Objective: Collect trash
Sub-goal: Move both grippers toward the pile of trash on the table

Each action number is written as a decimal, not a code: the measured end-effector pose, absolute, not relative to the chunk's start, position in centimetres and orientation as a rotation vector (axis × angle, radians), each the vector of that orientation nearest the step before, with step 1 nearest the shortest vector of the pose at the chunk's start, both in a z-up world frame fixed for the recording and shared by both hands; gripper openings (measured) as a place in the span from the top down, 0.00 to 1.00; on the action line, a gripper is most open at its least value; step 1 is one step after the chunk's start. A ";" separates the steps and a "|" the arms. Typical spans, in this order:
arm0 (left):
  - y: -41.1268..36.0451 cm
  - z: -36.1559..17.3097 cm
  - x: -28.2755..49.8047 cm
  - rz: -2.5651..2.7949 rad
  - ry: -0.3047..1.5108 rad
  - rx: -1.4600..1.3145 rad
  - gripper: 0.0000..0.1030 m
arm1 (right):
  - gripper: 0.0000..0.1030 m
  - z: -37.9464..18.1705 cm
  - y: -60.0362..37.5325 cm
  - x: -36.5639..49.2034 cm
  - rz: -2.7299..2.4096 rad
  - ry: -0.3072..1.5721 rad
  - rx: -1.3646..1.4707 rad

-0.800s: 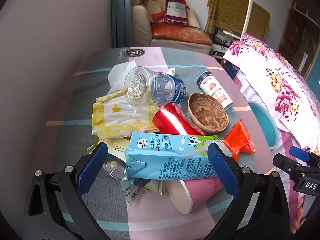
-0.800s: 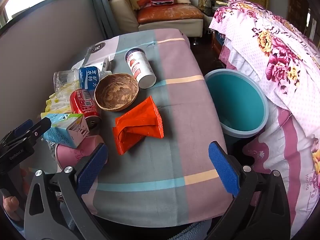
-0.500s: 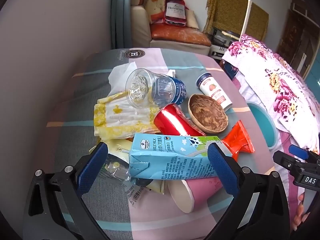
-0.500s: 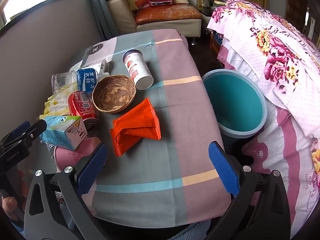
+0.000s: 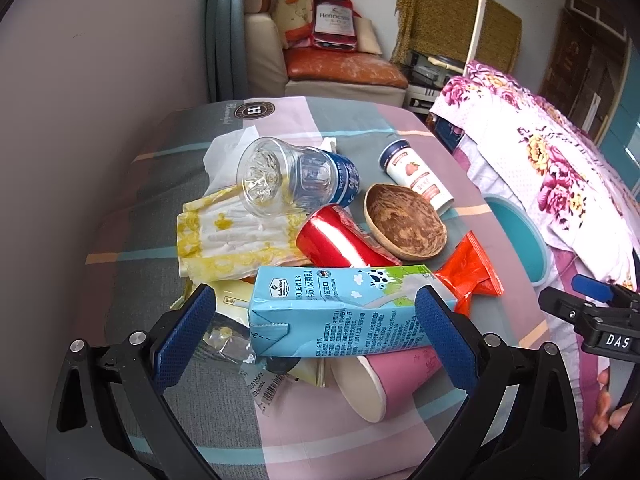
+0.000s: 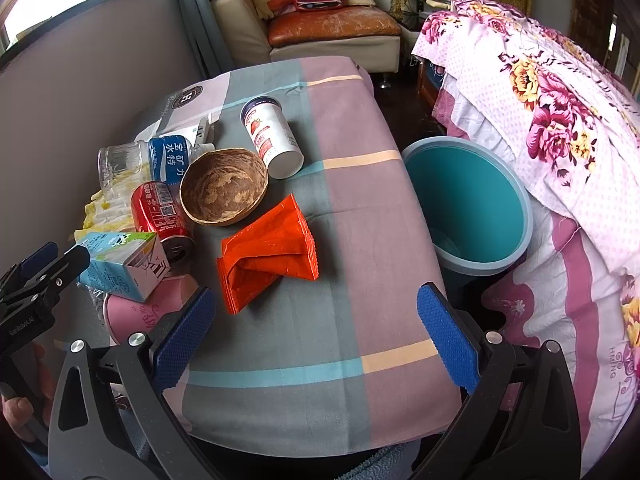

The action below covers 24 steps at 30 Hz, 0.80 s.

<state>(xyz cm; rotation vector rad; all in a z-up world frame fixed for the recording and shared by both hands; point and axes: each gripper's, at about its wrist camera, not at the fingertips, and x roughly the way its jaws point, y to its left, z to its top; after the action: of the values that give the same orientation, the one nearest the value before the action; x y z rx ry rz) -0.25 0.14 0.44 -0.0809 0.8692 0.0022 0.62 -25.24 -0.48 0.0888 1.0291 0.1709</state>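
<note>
A trash pile lies on the striped tablecloth (image 6: 352,184). In it are a blue milk carton (image 5: 344,312), a pink paper cup (image 5: 384,376), a red can (image 5: 340,244), a clear bottle (image 5: 296,180) and a yellow-white wrapper (image 5: 228,236). My left gripper (image 5: 312,332) is open, its pads either side of the carton without pressing it. My right gripper (image 6: 316,332) hangs open over bare cloth, just short of a red foil wrapper (image 6: 272,248). The teal bin (image 6: 468,200) stands off the table's right edge.
A wooden bowl (image 6: 224,186) and a strawberry yogurt cup (image 6: 272,136) lie behind the red wrapper. A flowered bedspread (image 6: 560,128) rises right of the bin. A grey partition (image 5: 100,100) borders the table's left side, and a sofa (image 6: 332,28) stands beyond.
Both views have shifted only slightly. Nothing was taken hold of or let go, and both grippers stay wide open.
</note>
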 end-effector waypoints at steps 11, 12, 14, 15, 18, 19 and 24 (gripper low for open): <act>0.1 0.4 -0.4 -0.025 0.870 -0.064 0.03 | 0.06 -0.8 -25.6 0.8 0.158 1.038 0.103; 0.1 0.3 -0.4 -0.028 0.872 -0.062 0.03 | 0.06 -0.8 -25.6 0.7 0.159 1.039 0.102; 0.1 0.3 -0.4 -0.035 0.874 -0.054 0.03 | 0.06 -0.8 -25.4 0.8 0.158 1.041 0.100; 0.1 0.3 -0.4 -0.039 0.873 -0.050 0.03 | 0.06 -0.8 -25.4 0.8 0.158 1.041 0.099; 0.0 0.3 -0.5 -0.049 0.874 -0.037 0.03 | 0.06 -0.8 -25.3 0.8 0.156 1.045 0.100; -0.1 0.3 -0.6 -0.051 0.875 -0.036 0.03 | 0.06 -0.7 -25.3 0.8 0.156 1.046 0.100; -0.1 0.2 -0.6 -0.056 0.880 -0.034 0.03 | 0.06 -0.8 -25.3 0.7 0.155 1.050 0.097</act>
<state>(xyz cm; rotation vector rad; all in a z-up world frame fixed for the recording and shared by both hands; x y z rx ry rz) -0.60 -0.11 0.20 -0.0335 0.8795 -0.0561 0.74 -25.31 -0.83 0.0974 1.0497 0.1555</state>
